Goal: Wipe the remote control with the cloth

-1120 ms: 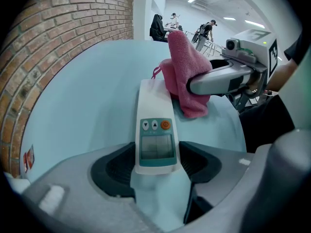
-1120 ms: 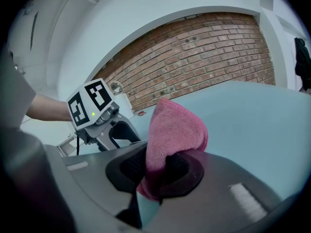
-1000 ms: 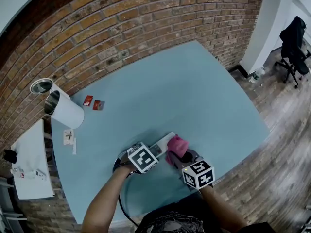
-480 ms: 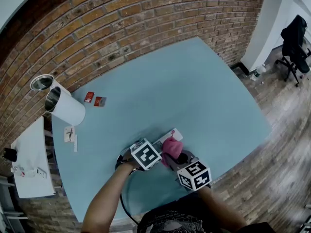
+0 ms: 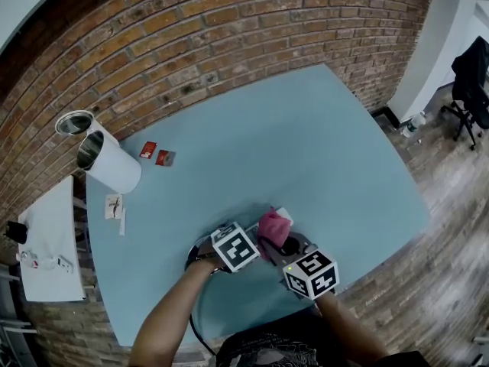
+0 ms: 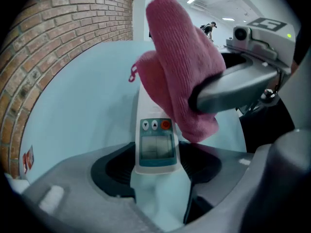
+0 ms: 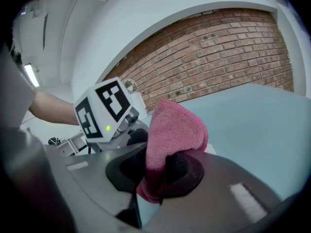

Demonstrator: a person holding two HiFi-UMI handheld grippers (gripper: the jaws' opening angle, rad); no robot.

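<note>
The white remote control (image 6: 155,142), with a small display and buttons, lies on the light blue table (image 5: 306,151). My left gripper (image 6: 155,171) is shut on its near end; the marker cube of that gripper (image 5: 235,248) shows in the head view. A pink cloth (image 6: 177,76) is bunched over the remote's middle and hides most of it. My right gripper (image 7: 163,174) is shut on this cloth (image 7: 170,130). In the head view the cloth (image 5: 273,226) sits just beyond both cubes, and only the remote's far tip (image 5: 284,214) shows past it.
A white cylinder (image 5: 111,167) lies on its side at the table's left, by a metal can (image 5: 74,122). Two red packets (image 5: 156,154) and paper cards (image 5: 113,206) lie nearby. A brick wall runs behind. A white side table (image 5: 50,243) stands left, an office chair (image 5: 474,67) far right.
My right gripper has drawn the pink cloth along the remote toward the left gripper and risen a little, so less of the remote shows. The left gripper has kept still.
</note>
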